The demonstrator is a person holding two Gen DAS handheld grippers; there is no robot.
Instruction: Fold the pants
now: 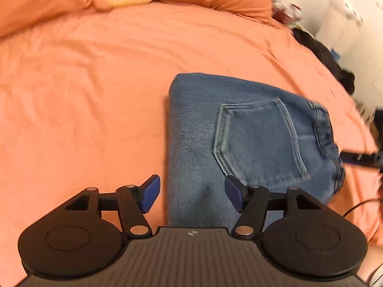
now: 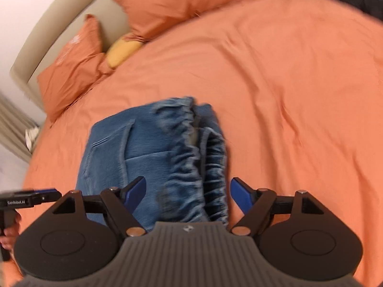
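Note:
Blue jeans [image 1: 241, 134] lie folded into a compact rectangle on the orange bedsheet [image 1: 83, 95], back pocket facing up. My left gripper [image 1: 192, 189] hovers open over the near left edge of the fold, its blue pads apart with only denim below them. In the right wrist view the same jeans [image 2: 148, 148] show their gathered elastic waistband [image 2: 210, 167]. My right gripper [image 2: 189, 189] stands open above that waistband end, gripping nothing. Each gripper appears at the edge of the other's view: the right gripper [image 1: 359, 159] and the left gripper [image 2: 31, 197], which a hand holds.
Orange pillows [image 2: 79, 59] and a yellow cushion [image 2: 122, 50] lie against a beige headboard [image 2: 47, 24] at the far end. Dark clothing [image 1: 323, 55] is piled at the bed's right edge. A thin black cable [image 1: 359, 205] runs over the sheet near the jeans.

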